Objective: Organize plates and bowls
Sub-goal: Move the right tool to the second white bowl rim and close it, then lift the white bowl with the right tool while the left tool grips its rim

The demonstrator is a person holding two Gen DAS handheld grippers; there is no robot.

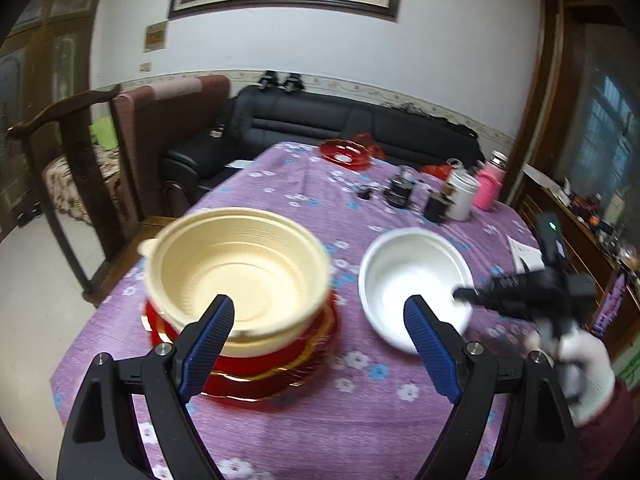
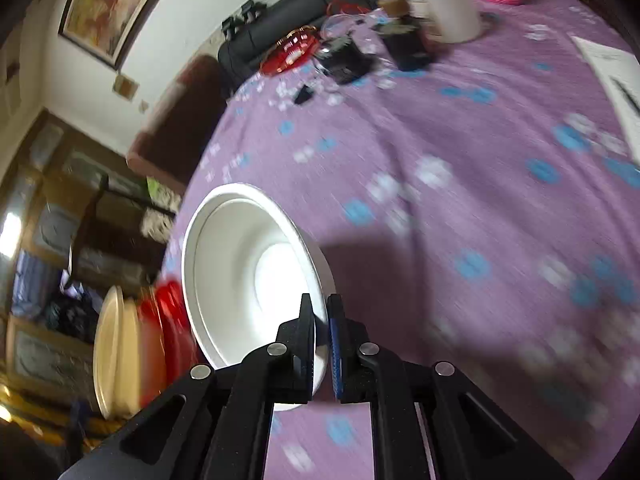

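Right hand-held gripper (image 2: 321, 312) clamps white bowl (image 2: 248, 276) rim | left hand-held gripper (image 1: 320, 312) apart | left view only: gloved hand (image 1: 580, 364)

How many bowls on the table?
2. Cream bowl sits atop the red plates; white bowl beside it, rim pinched in the right tool. More could be nested, unseen.

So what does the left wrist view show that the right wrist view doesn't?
Only the left wrist view: the open left tongs, the gloved hand holding the right tongs, and the cream bowl seen from above on red plates.
Only the right wrist view: the right tongs shut on the white bowl's rim.
Both: the white bowl, the purple tablecloth, the far red dish and the white jar.
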